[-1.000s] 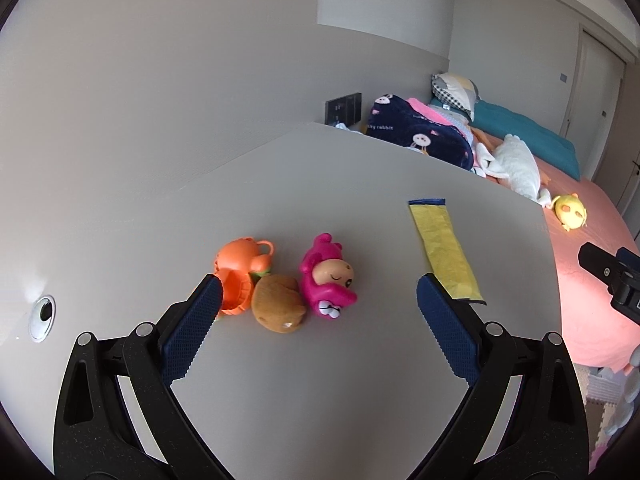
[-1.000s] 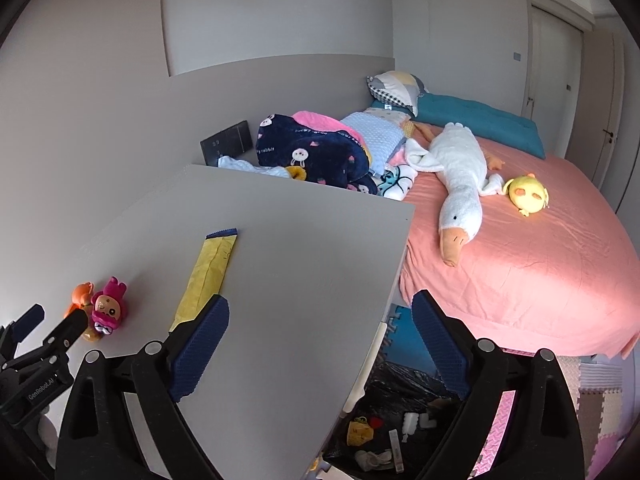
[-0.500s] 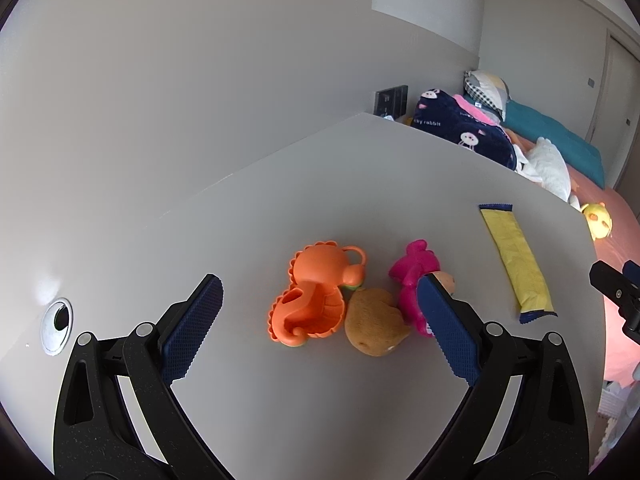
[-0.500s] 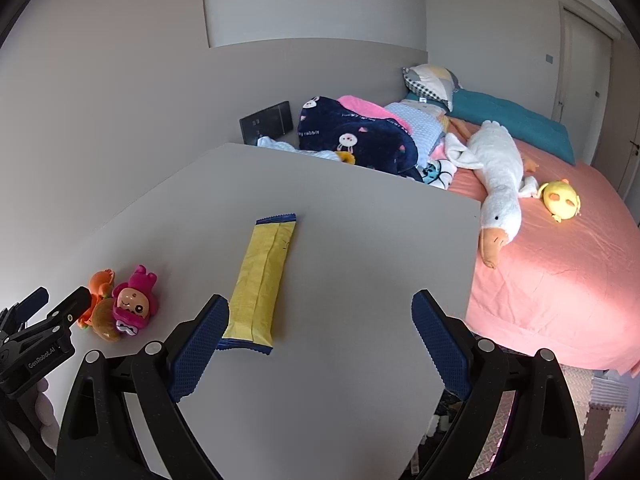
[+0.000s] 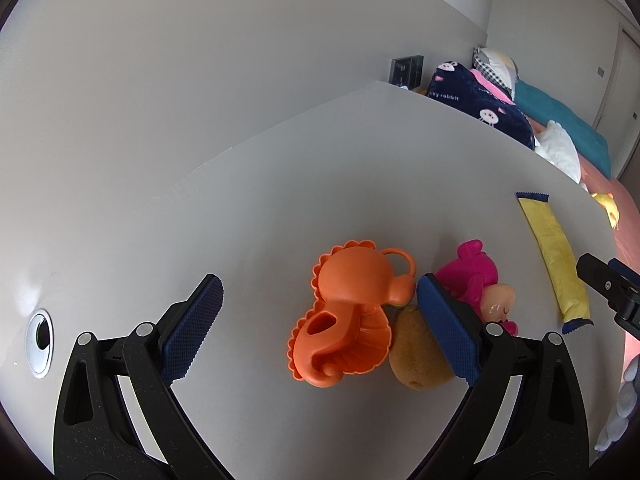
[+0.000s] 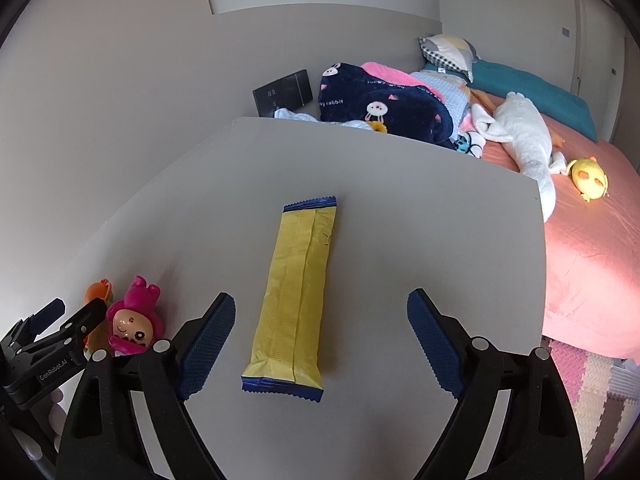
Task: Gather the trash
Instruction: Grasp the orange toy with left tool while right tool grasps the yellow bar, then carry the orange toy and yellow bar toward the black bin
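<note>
A yellow snack wrapper with blue ends (image 6: 294,288) lies flat on the grey table (image 6: 420,220). My right gripper (image 6: 320,342) is open and empty, its jaws on either side of the wrapper's near end, above it. The wrapper also shows in the left wrist view (image 5: 554,252) at the right. My left gripper (image 5: 320,330) is open and empty over an orange plastic toy (image 5: 348,320), with a brown potato-like toy (image 5: 416,354) and a pink doll (image 5: 478,284) beside its right jaw.
The pink doll (image 6: 134,322) and the left gripper (image 6: 44,344) show at the right wrist view's left. A cable hole (image 5: 40,336) sits in the table at left. A bed (image 6: 592,240) with a navy blanket (image 6: 380,104), white goose plush (image 6: 528,140) and yellow plush (image 6: 590,178) lies beyond the table's right edge.
My right gripper has swung left from the table edge to sit over the wrapper. My left gripper has moved left and closer, from the pink doll to over the orange toy.
</note>
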